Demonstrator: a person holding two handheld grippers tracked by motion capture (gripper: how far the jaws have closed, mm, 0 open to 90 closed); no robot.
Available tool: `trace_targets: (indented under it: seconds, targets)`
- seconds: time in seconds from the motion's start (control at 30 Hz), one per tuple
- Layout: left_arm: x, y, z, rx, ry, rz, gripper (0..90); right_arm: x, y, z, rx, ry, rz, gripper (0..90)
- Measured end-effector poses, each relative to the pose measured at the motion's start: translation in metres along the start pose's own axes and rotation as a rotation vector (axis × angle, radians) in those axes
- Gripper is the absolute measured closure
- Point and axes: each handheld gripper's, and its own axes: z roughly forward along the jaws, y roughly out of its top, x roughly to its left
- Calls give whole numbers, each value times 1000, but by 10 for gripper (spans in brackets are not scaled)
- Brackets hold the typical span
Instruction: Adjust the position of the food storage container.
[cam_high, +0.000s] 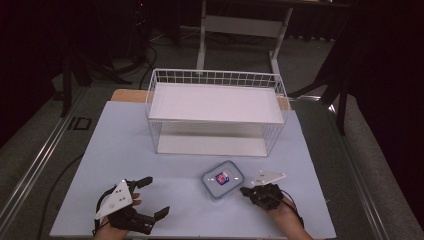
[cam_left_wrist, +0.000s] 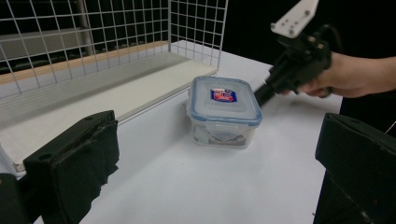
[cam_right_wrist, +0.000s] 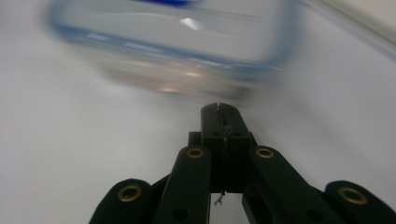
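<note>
A small clear food box with a blue-rimmed lid and a red-and-blue label (cam_high: 222, 178) (cam_left_wrist: 224, 110) sits on the white table near its front, just ahead of the wire basket. My right gripper (cam_high: 244, 191) (cam_right_wrist: 218, 108) is shut, its tips low on the table right beside the box's right side; the box (cam_right_wrist: 173, 46) looms blurred just ahead of the joined jaws. My left gripper (cam_high: 156, 196) is open at the front left, empty, well apart from the box; its two pads (cam_left_wrist: 79, 158) frame the box from afar.
A white wire basket (cam_high: 216, 79) with a white shelf board on top and another at its bottom stands at the table's middle back. The table top (cam_high: 125, 145) is bare to the left. Dark floor and a desk frame lie beyond.
</note>
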Motion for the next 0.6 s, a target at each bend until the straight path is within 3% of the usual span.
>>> trace_targets:
  seconds: [0.13,0.27,0.43,0.6]
  targets:
    - [0,0,1,4,-3,4,7,-23,4,2,-10,-59,35,900]
    - [0,-1,0,5,-3,-2,7,-33,10,12,-9,-58,49,900]
    - [1,0,-1,-5,-1,-9,6,-31,12,21,-14,-22,57,900]
    - [1,0,-1,-6,-1,-10,6,-19,10,21,-6,19,59,900]
